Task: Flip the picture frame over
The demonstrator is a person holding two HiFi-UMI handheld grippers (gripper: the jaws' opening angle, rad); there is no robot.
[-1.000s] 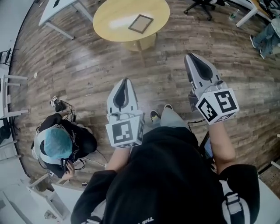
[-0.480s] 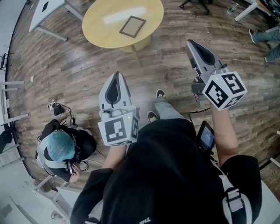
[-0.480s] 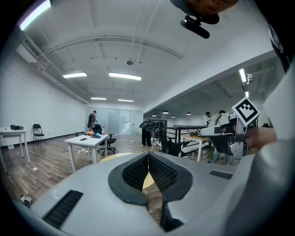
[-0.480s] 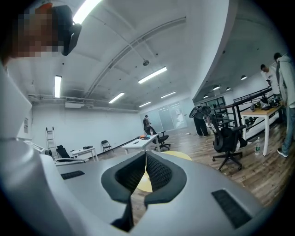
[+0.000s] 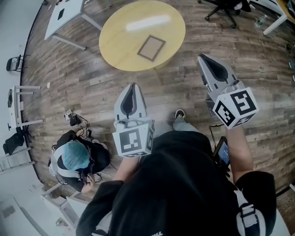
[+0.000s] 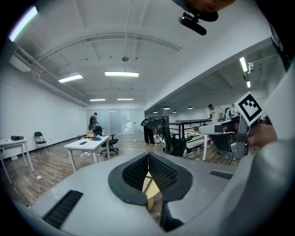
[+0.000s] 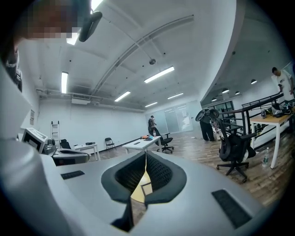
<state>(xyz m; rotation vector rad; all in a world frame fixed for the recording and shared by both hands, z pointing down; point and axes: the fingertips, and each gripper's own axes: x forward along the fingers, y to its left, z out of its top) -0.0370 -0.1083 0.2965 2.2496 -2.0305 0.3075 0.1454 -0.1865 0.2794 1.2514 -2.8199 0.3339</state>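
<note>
Holding both grippers out ahead of you over the wood floor (image 5: 92,87), you had nothing in either one. Your left gripper (image 5: 133,85) had its jaws together, closed to a thin seam at the tip, and its own view showed only a sliver of yellow tabletop below that seam. Your right gripper (image 5: 200,57) was the same story: jaws together, empty, pointing roughly level across the room.

And the picture frame (image 5: 151,48)? It lay flat on the round yellow table (image 5: 120,41), on the half nearer to you, turned at an angle, a thin dark border around a tan panel. It was well apart from both grippers, with open floor between the left jaw tips and the table's near edge. The left gripper pointed up towards that near edge in the head view. The right one sat further right, its tip near the table's lower right rim in that view and not touching it.

Off to your left, a person in a teal cap (image 5: 73,156) sat low on the floor among cables. A white table (image 5: 64,11) stood beyond the round one at upper left, and a black office chair (image 5: 226,7) at upper right. Your shoe (image 5: 179,114) showed between the two grippers.
</note>
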